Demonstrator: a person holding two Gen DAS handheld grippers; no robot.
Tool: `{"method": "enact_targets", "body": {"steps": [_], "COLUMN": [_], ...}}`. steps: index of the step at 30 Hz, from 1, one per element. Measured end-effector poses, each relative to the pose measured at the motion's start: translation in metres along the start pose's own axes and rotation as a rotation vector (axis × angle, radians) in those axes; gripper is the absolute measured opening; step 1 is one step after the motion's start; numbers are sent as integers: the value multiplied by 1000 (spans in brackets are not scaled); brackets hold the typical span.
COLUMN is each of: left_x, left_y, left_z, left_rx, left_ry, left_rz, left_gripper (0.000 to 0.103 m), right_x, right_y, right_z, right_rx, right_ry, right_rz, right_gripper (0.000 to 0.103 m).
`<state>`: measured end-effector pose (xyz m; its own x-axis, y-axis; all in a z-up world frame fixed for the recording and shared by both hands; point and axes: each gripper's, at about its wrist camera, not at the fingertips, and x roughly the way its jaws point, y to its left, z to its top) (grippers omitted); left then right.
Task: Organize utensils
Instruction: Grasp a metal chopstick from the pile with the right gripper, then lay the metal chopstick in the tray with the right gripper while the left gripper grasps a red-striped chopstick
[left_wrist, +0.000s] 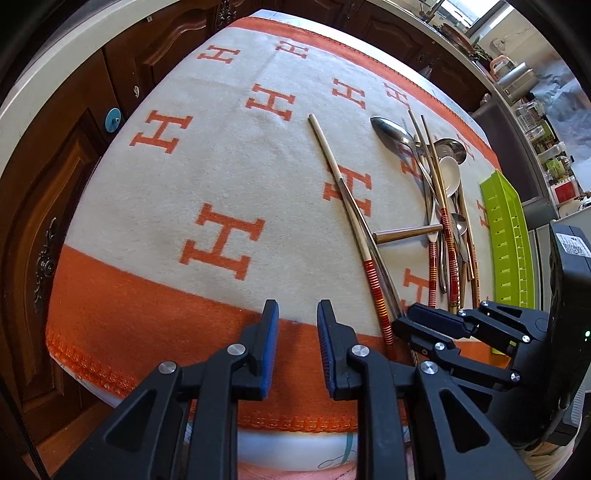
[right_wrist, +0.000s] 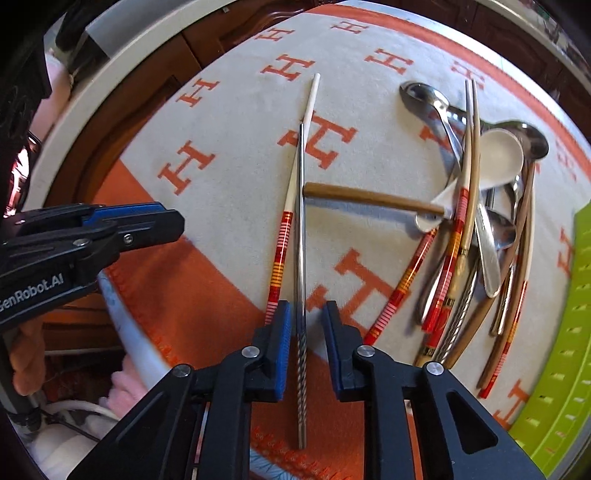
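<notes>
Right hand-held gripper (right_wrist: 304, 321) open, empty, straddling the steel chopstick (right_wrist: 301, 240) lying on the surface, long axis running straight ahead between the jaws. Left hand-held gripper (left_wrist: 297, 321) open, empty, farther off leftward.

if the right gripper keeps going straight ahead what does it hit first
Probably nothing new: the right gripper is open astride the steel chopstick, so its fingers would slide along it, the red-banded chopstick brushing the left finger.

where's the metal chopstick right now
In the right wrist view, the metal chopstick lies on the blanket between the right gripper's open fingers, beside the white chopstick.
</notes>
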<state>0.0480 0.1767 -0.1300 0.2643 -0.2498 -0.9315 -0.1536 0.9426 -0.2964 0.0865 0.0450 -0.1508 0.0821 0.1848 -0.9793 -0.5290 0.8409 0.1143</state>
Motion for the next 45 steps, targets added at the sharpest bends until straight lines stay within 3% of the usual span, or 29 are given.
{"method": "enact_targets", "body": {"steps": [5,7,10,16,24,30,36,45], "left_x": [0,0,1,-1,7,22,35,56], "left_y": [3,2,2,3,-8,-23,-34,-48], "left_z": [0,0,1,2,17,43,65,76], "left_rx": [9,14,12,9,0,-28,-63,-80], "left_ry": [-4,-5,0,-5,24,49,50,78], "left_rz": [-14,-18,-24,-22,-54,-72,-29,41], "left_gripper": [20,20,20,20,20,20,20,20], "right_x": [5,6,6,-15,-89,-143,-148,-114], "right_y": [21,29,36,14,-54,-140,-220,-264], "right_z": [5,7,10,17,-9,-67,-111,-129], "right_rx": [-106,-136,-169,-63,192,434,605,663], "right_ry": [12,17,11,-71,-227,-323,-334,-266], "right_rz": [-123,-145,-181,-107,-15,-54,-123,-135], "right_gripper": [15,7,5,5,5,5,5,6]}}
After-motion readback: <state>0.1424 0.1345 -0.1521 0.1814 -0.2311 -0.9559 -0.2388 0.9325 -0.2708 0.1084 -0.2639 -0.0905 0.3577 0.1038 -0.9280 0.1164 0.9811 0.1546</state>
